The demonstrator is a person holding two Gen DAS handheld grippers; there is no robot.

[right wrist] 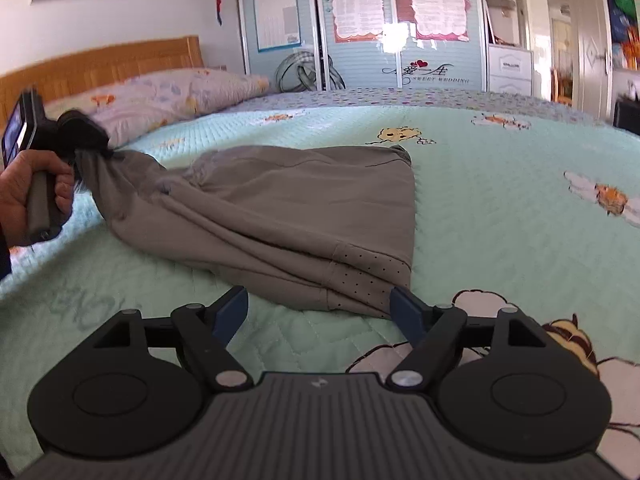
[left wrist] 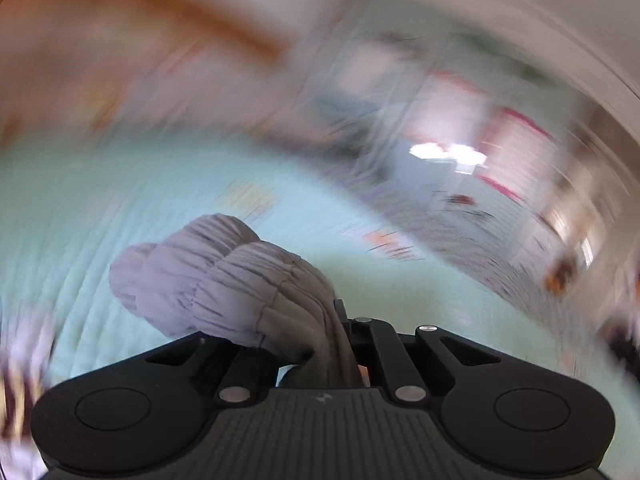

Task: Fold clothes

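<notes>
A pair of grey shorts (right wrist: 288, 216) lies across the middle of the right wrist view, spread on a bed with a pale green quilt (right wrist: 500, 216) that has cartoon bees on it. At the left edge of that view a hand (right wrist: 28, 192) holds the left gripper (right wrist: 102, 146), and its jaws are pinching one bunched end of the shorts, lifting that end off the quilt. In the left wrist view the same cloth (left wrist: 248, 292) shows as gathered, wrinkly folds squeezed in the middle just above the black gripper body, and everything behind it is blurry. The right gripper (right wrist: 322, 312) sits at the bottom middle of its view with its blue fingers (right wrist: 234, 312) spread wide. The near hem of the shorts, the part with tiny holes, lies between them, but the fingers are not squeezing it. A pillow (right wrist: 172, 96) rests at the upper left by the wooden headboard (right wrist: 100, 64).
</notes>
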